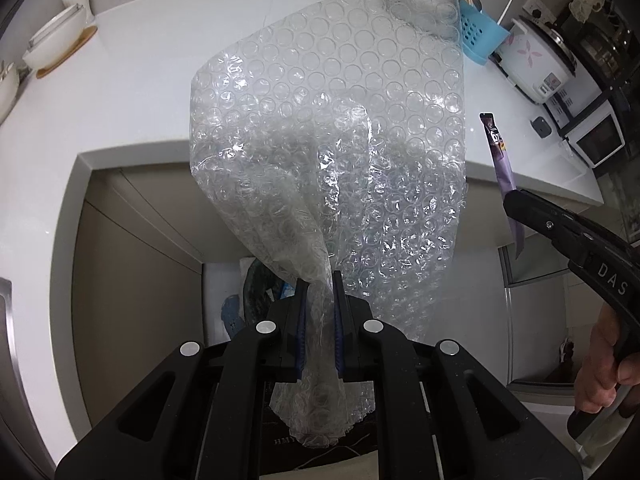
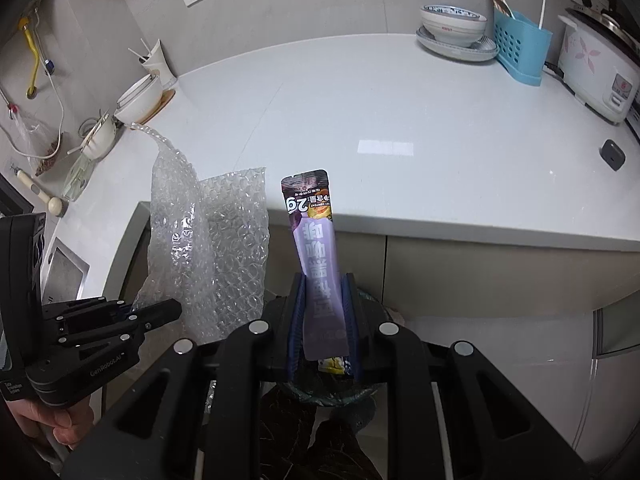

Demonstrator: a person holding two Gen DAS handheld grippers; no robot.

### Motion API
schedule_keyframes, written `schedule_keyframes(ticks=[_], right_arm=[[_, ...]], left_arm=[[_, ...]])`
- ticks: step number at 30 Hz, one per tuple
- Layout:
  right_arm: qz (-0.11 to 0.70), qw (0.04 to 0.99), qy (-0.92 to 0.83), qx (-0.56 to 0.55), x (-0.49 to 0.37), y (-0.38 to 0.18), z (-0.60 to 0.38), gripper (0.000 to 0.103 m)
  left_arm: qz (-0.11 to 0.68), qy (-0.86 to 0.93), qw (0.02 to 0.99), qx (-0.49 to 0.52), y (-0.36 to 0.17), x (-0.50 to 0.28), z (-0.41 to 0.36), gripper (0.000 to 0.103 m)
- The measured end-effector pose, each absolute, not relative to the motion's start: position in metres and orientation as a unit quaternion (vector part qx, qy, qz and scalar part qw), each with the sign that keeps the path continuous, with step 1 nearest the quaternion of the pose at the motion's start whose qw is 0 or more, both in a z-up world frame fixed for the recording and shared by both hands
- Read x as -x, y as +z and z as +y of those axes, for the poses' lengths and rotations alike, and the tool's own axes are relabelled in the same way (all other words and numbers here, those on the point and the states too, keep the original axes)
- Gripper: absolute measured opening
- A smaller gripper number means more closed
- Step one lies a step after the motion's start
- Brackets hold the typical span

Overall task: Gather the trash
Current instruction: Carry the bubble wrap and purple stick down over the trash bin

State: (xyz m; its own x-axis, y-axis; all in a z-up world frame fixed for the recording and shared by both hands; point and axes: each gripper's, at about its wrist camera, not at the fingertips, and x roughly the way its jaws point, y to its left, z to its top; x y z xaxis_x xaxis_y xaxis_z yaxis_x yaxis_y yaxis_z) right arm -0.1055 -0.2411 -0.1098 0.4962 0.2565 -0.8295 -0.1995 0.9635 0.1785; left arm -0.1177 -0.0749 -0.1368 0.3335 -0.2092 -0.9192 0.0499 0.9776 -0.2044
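1. One bubble wrap sheet (image 1: 328, 128) is clamped in the left gripper (image 1: 320, 312) fingers, off the counter (image 2: 360, 120).
2. One purple sachet (image 2: 316, 248) is pinched in the right gripper (image 2: 324, 320) fingers, beside the counter's edge.

White countertop (image 2: 360, 120), stacked bowls (image 2: 454, 26) and blue utensil basket (image 2: 518, 50) at far edge, rice cooker (image 2: 596, 72) at right corner

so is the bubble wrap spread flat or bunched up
Bunched where it is held: the bubble wrap is pinched into a twist in the left gripper, fanning out loosely above.
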Motion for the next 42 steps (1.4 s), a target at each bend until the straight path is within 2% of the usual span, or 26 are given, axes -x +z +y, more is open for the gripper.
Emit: schedule_keyframes(ticks=[25,42], right_arm=[[0.553,0.823,0.129,-0.020,0.109,-0.230,-0.241,0.018],[0.575,0.809,0.121,0.005,0.101,-0.267,-0.222,0.018]], left_arm=[[0.616,-0.064,0.782,0.066,-0.255,0.132,-0.083,0.010],[0.645,-0.054,0.762,0.039,-0.298,0.114,-0.095,0.011]])
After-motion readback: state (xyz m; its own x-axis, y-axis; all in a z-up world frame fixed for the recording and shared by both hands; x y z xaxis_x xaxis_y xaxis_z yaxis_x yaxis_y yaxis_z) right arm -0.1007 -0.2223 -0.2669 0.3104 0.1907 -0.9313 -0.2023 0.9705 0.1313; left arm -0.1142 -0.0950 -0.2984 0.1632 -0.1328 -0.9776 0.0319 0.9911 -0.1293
